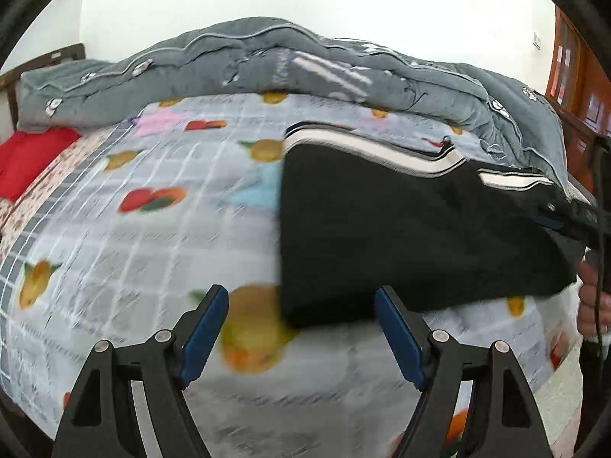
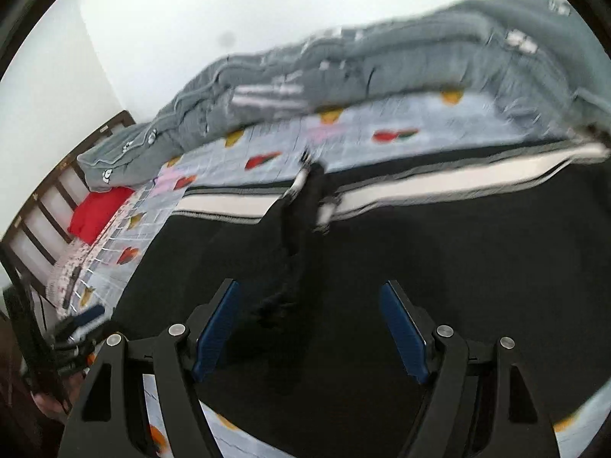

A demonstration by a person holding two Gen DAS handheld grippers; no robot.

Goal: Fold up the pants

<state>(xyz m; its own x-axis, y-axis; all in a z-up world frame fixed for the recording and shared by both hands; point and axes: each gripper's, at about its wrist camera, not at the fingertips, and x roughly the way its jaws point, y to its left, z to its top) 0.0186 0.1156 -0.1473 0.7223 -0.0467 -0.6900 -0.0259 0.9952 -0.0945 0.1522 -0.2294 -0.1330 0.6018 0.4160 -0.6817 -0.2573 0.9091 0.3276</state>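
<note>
Black pants (image 1: 401, 229) with a white side stripe (image 1: 382, 147) lie folded on the bed, to the right in the left wrist view. My left gripper (image 1: 301, 297) is open and empty, its jaws wide apart at the near left corner of the pants. In the right wrist view the pants (image 2: 420, 267) fill the middle, with a fold ridge running toward the stripe (image 2: 439, 183). My right gripper (image 2: 309, 297) is open and empty just above the black cloth. Both views are blurred by motion.
The bed has a fruit-print sheet (image 1: 152, 210). A grey quilt (image 1: 305, 61) is piled along the far side. A red pillow (image 1: 26, 160) lies at the left by the wooden headboard (image 2: 38, 206). The other gripper and hand (image 1: 595, 286) show at the right edge.
</note>
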